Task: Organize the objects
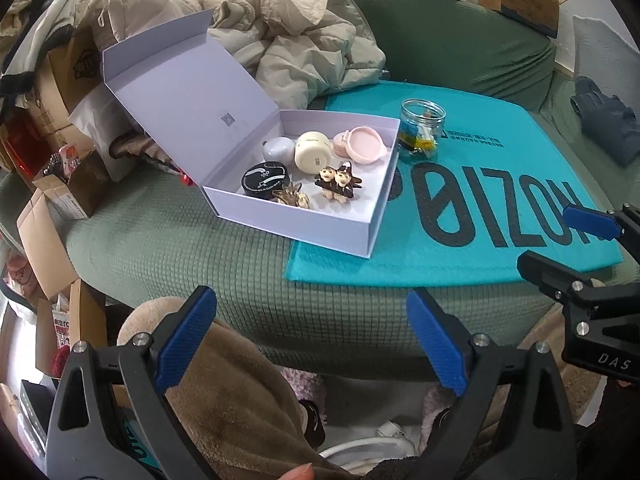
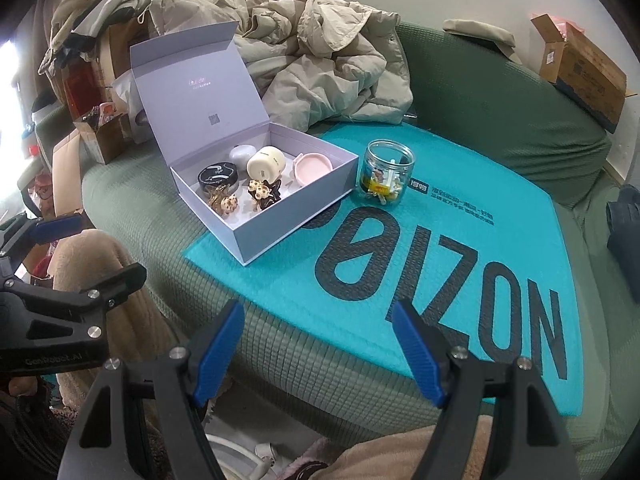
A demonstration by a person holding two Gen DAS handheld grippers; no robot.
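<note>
The left tongs [image 1: 312, 338] are hovering apart, gripping nothing, over the sofa's [image 1: 192, 236] edge. A lavender box [image 2: 276, 216] is sitting open, holding small cases and hair clips. Beside it, a glass jar [image 2: 387, 176] is standing on the teal "POIZON" mailer [image 2: 472, 240]. The right tongs [image 2: 318, 354] are gaping too.

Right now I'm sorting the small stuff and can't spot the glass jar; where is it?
The glass jar stands upright on the teal mat, just right of the open white box, in both views.
</note>
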